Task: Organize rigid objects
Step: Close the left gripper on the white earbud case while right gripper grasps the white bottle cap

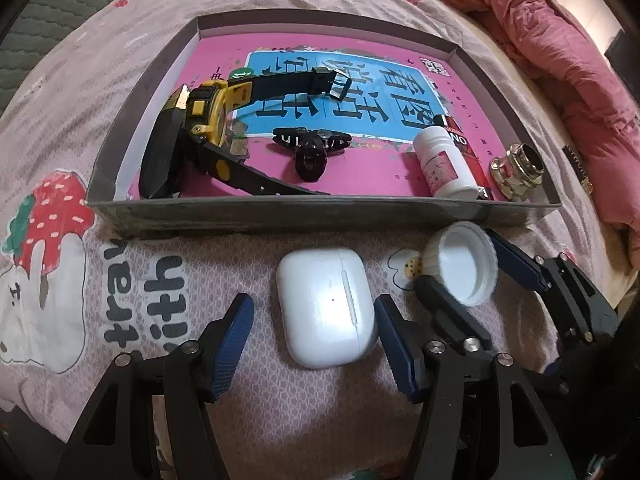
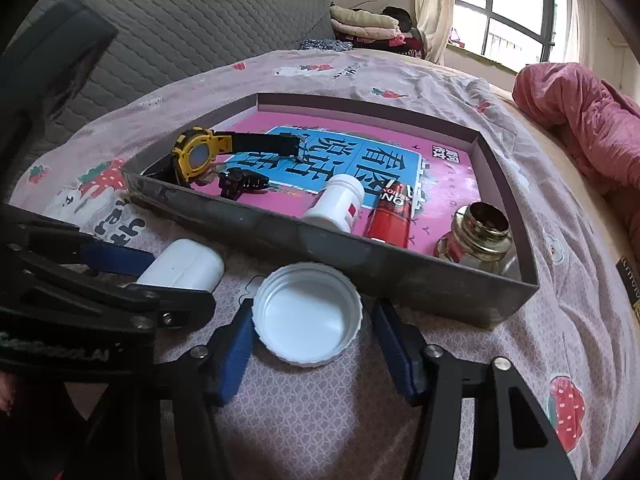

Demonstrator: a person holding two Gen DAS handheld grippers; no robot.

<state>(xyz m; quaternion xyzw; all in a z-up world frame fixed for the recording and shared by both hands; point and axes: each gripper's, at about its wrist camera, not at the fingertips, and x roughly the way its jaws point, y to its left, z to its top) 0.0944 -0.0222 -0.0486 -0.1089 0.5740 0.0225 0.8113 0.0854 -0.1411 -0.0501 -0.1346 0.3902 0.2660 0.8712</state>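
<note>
Left wrist view: tray (image 1: 280, 216) on the bedspread (image 1: 132, 40) already holds a yellow watch (image 1: 208, 112), black hair clip (image 1: 312, 146), white bottle (image 1: 444, 164), red tube (image 1: 466, 140) and glass jar (image 1: 518, 170), so most sorting looks done. Left outside, just in front of the tray wall: white earbud case (image 1: 326, 306) and white cap (image 1: 464, 266). Left gripper (image 1: 316, 344) has its fingers spread wide, the case lying between them; right pad looks at or near the case's side, left pad clearly apart. No grip yet.

Right wrist view: right gripper (image 2: 312, 352) brackets the cap (image 2: 308, 314), which lies open side up on the bedspread, near the tray (image 2: 400, 276). Fingers moderately wide; left pad (image 2: 236, 354) close to the rim, contact unclear, right pad has a small gap. Cap not clamped. Case (image 2: 184, 266) sits to the left between the other gripper's fingers. Judged remaining: both items go into the tray.
</note>
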